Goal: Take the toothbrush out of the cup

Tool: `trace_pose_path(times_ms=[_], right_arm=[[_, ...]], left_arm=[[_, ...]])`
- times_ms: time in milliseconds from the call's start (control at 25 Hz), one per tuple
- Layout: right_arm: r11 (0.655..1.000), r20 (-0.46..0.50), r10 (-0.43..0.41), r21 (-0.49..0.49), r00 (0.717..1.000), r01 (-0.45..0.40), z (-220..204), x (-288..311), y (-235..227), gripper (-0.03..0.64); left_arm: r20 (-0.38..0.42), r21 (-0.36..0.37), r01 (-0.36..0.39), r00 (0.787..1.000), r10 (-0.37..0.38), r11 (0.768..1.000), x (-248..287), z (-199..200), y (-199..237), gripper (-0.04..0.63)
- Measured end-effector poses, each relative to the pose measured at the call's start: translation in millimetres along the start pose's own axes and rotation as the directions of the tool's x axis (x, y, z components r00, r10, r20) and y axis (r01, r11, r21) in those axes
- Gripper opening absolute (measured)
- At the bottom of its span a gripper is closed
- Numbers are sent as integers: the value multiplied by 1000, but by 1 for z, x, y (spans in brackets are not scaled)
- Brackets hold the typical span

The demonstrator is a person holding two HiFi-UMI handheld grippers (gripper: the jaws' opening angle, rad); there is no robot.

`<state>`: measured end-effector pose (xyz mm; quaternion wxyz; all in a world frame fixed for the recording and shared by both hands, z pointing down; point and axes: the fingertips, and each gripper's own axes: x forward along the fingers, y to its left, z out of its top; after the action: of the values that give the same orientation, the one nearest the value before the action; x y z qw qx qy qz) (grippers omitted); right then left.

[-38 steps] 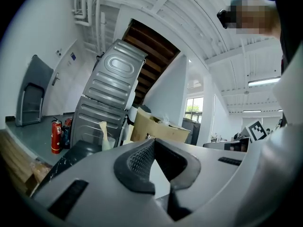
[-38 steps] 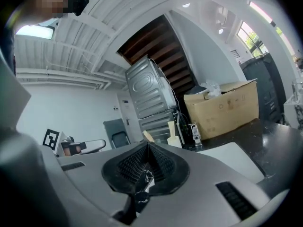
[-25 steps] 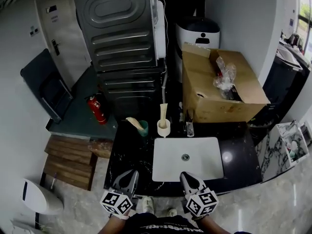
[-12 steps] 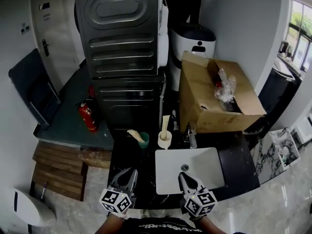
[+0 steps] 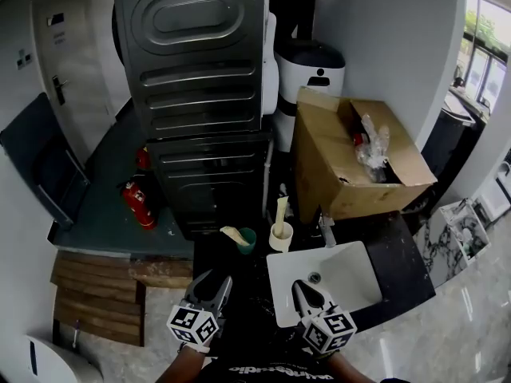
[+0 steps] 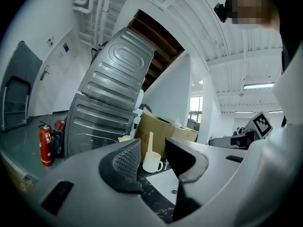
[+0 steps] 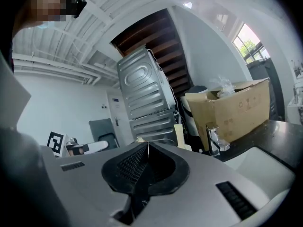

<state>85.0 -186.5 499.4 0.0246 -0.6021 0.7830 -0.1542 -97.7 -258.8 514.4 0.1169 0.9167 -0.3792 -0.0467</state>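
Note:
A white cup (image 5: 280, 237) stands on the dark counter behind the sink's left corner, with a cream toothbrush (image 5: 281, 211) upright in it. The left gripper view shows the same cup (image 6: 152, 162) and toothbrush (image 6: 150, 141) far off, framed in the gap between the jaws. My left gripper (image 5: 214, 278) hovers at the counter's near edge, well short of the cup, its jaws opening with nothing between them. My right gripper (image 5: 303, 288) is shut and empty over the basin's near rim. The right gripper view shows the toothbrush (image 7: 178, 132) past the closed jaws.
A green cup (image 5: 248, 240) holding a cream object stands left of the white cup. The white basin (image 5: 345, 270) and its faucet (image 5: 326, 231) lie to the right. Behind are a cardboard box (image 5: 335, 171), stacked grey machines (image 5: 192, 78), and a fire extinguisher (image 5: 136, 203) on the floor at left.
Both grippers have advanced toward the counter, and the cups and sink now sit nearer to them in the head view. The left jaws have parted.

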Motion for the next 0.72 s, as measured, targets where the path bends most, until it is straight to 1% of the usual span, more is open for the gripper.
trace_pose_path(times_ms=[160, 400, 480, 560, 720], right_arm=[[999, -5, -32, -9, 999, 32, -4, 5, -2, 38], [999, -37, -51, -4, 998, 51, -9, 9, -13, 38], [999, -42, -53, -7, 998, 53, -8, 9, -19, 38], [998, -51, -57, -10, 997, 56, -7, 7, -26, 38], [998, -71, -67, -16, 995, 66, -8, 0, -42, 38]], left_arm=[[-7, 9, 15, 1000, -15, 1000, 22, -6, 21, 160], [-43, 11, 0, 999, 1, 1000, 56, -26, 42, 160], [-59, -14, -11, 998, 10, 1000, 72, -35, 49, 160], [-83, -53, -25, 996, 21, 998, 89, -46, 56, 162], [-112, -123, -78, 992, 64, 989, 116, -62, 76, 169]])
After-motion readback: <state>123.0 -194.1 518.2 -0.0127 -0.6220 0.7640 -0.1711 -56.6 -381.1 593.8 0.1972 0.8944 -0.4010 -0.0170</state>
